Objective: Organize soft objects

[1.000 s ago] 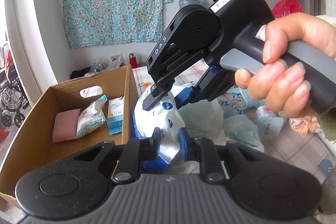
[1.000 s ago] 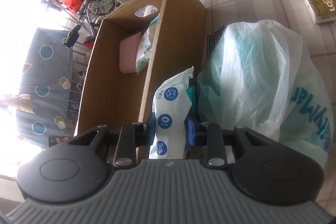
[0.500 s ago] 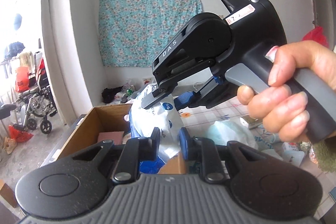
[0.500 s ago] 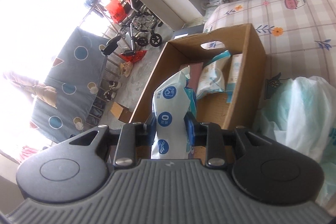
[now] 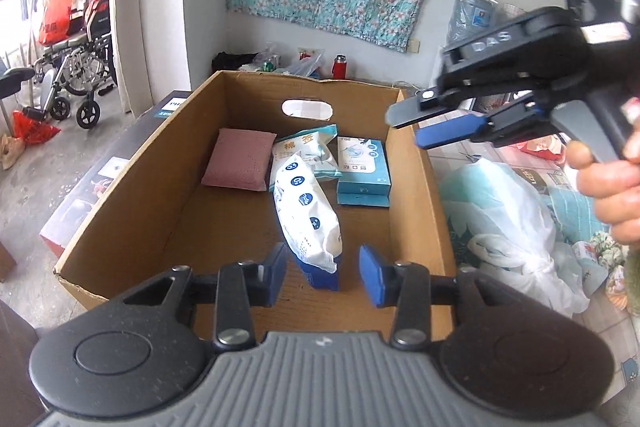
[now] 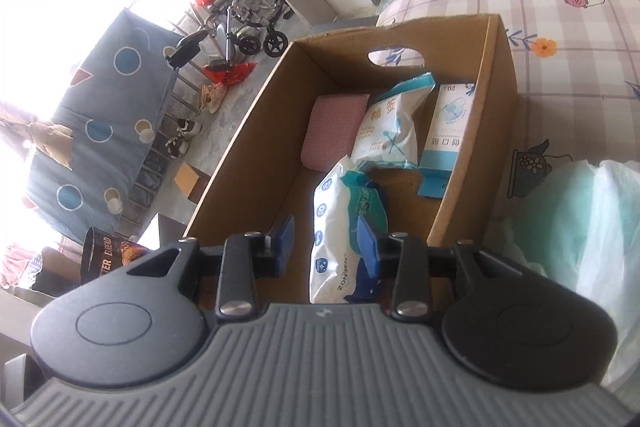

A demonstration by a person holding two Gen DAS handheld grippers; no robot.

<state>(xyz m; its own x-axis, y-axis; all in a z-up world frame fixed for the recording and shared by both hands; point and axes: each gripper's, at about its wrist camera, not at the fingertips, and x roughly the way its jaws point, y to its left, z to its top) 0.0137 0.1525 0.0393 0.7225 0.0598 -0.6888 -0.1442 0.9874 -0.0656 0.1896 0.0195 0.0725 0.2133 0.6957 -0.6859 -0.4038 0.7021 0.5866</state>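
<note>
Grippers: left (image 5: pixel 323 264), right (image 6: pixel 325 242) opening, unclamped | wipes pack (image 5: pixel 306 205) in box (image 5: pixel 412 163) beside pink pad (image 5: pixel 239 165)

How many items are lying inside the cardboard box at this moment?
4, unless something is hidden: a pink pad at the far left, a cotton-swab bag beside it, a blue-white mask box by the right wall, and a white wipes pack nearest, in the cardboard box.

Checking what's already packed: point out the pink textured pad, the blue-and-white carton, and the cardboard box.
Pink textured pad (image 5: pixel 242 163), left wrist view, centre of its top face.
Blue-and-white carton (image 5: pixel 362 163), left wrist view, middle of printed top.
Brown cardboard box (image 5: pixel 132 195), left wrist view, inner left wall.
</note>
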